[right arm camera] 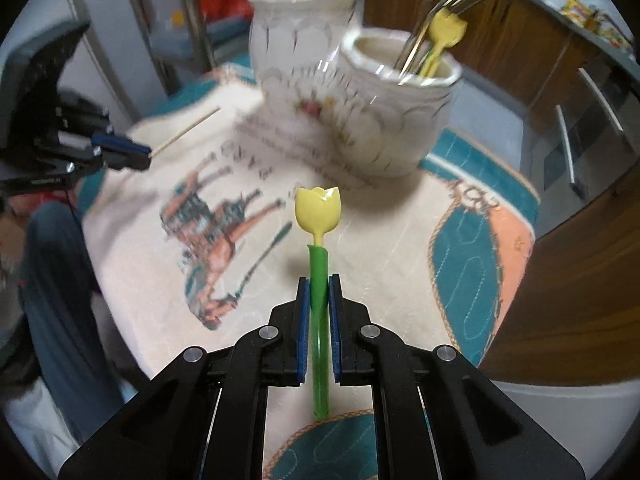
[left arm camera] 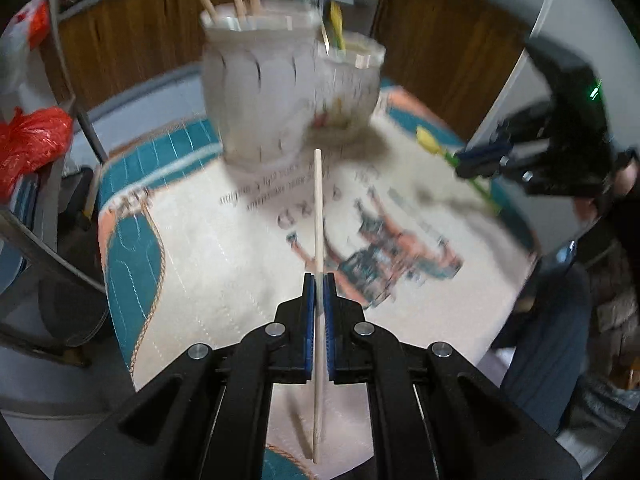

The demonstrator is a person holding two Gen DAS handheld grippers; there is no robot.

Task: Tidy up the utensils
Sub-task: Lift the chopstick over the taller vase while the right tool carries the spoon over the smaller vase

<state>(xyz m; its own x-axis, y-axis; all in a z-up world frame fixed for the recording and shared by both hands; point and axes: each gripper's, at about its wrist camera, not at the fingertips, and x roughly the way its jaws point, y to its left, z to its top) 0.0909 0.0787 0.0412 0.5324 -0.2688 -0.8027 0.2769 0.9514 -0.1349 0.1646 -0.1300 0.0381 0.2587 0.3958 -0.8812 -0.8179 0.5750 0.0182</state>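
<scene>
My left gripper point(left arm camera: 319, 280) is shut on a single wooden chopstick point(left arm camera: 318, 216), held above the table and pointing toward the taller white ceramic jar point(left arm camera: 256, 92), which holds several chopsticks. My right gripper point(right arm camera: 319, 284) is shut on the green stem of a yellow tulip-shaped plastic spoon point(right arm camera: 318, 208). Ahead of it stands the shorter white jar point(right arm camera: 400, 108) with forks and another tulip spoon point(right arm camera: 444, 28) in it. Each gripper shows in the other view: the right gripper point(left arm camera: 464, 160) and the left gripper point(right arm camera: 146, 154).
The jars stand on a round table under a quilted cream and teal cloth point(left arm camera: 200, 248) printed with a horse and rider. A red plastic bag point(left arm camera: 28, 144) and chair frames are at the left. Wooden cabinets point(right arm camera: 520, 32) are behind. The person's legs point(right arm camera: 52, 280) are beside the table.
</scene>
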